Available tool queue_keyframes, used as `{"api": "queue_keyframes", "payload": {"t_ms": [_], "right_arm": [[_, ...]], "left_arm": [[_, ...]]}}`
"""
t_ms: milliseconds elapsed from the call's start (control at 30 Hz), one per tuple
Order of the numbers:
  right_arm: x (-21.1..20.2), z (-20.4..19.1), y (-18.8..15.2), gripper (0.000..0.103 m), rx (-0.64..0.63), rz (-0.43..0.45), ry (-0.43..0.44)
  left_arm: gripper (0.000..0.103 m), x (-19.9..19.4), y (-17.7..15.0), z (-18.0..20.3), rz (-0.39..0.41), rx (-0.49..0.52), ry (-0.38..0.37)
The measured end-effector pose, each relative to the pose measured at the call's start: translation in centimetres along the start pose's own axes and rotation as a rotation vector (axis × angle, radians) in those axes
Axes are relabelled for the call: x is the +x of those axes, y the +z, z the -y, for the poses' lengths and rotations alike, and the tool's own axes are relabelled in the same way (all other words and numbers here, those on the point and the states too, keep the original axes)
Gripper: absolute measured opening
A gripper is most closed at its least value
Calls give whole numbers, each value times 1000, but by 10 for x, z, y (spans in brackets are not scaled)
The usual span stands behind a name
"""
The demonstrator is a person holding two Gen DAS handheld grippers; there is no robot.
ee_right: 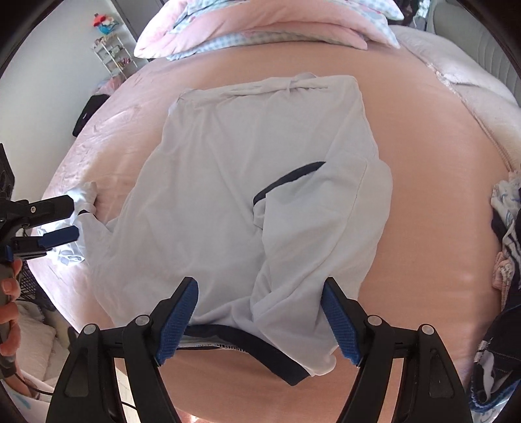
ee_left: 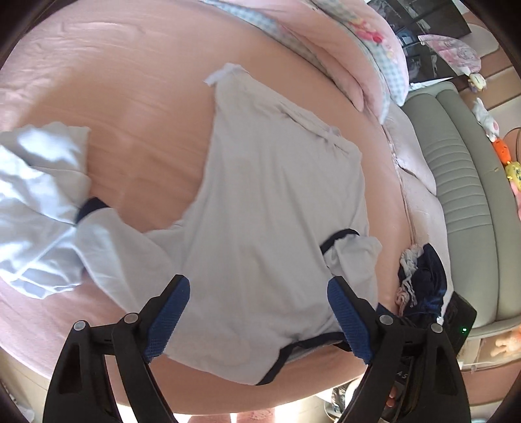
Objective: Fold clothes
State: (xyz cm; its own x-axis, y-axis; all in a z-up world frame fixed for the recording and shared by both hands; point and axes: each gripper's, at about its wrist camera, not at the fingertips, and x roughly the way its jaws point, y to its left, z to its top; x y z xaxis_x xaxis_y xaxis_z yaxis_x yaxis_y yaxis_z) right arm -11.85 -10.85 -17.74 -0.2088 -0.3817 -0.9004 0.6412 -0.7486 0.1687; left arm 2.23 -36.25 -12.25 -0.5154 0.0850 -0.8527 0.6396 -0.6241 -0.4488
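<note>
Jaws of both grippers stand wide with nothing pinched between them. Seen from the left wrist, the left gripper (ee_left: 259, 314) hovers over the near part of a pale shirt (ee_left: 276, 201), whose cloth lies under the gap between the blue pads without being clamped. From the right wrist, the right gripper (ee_right: 260, 317) likewise hangs over the shirt (ee_right: 228, 182) near its dark-trimmed hem, pads apart on either side of a fold.

That shirt lies spread on a pink bed (ee_right: 423, 162), one sleeve with a dark cuff folded in over the body, the other sleeve trailing out to the side. In the right-wrist view the left gripper (ee_right: 75, 218) appears at the far left edge, beside that trailing sleeve, with a hand (ee_right: 8, 312) on its handle.

A heap of clothes (ee_left: 420, 276), dark blue and patterned, sits at the bed's edge, apart from the shirt. Pink and checked bedding (ee_right: 260, 26) is piled at the far end of the bed.

No brand or label on the shirt can be read; the letters "AS" show on the left gripper's body.
</note>
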Motion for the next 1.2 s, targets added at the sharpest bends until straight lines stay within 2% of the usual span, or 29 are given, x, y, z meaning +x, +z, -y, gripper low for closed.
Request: {"api": "queue_keyframes", "payload": {"t_ms": [100,300,433,600,767,833,900,1100,1167,1200], "right_arm": [[-15,-13,-12,76,-41,25,-20],[-35,-28,-22,76,-67,60,-17],[-26,-40,-19,76,-78,46,-15],[-14,-58,-16,76,-105,17,-13],[-1,-86,-12,76,-173,-6,22],[4,-97,-9,76,-202,-16,25],[10,-108,-6,76,-228,-23,27],[18,-133,-3,76,-301,-29,31],[20,-139,-2,76,-318,-31,30],[20,-141,-1,76,-324,-33,32]], "left_arm": [[87,-7,-5,-14,17,-1,26],[87,3,-20,-27,-25,23,5],[87,15,-24,-42,-59,-29,-40],[87,14,-25,-64,-56,-83,-61],[87,17,-28,-97,-52,-213,-138],[87,20,-30,-111,-47,-264,-141],[87,27,-32,-121,-52,-296,-145],[87,32,-34,-137,-29,-378,-233],[89,34,-34,-144,-27,-418,-286],[96,34,-34,-149,-25,-436,-333]]}}
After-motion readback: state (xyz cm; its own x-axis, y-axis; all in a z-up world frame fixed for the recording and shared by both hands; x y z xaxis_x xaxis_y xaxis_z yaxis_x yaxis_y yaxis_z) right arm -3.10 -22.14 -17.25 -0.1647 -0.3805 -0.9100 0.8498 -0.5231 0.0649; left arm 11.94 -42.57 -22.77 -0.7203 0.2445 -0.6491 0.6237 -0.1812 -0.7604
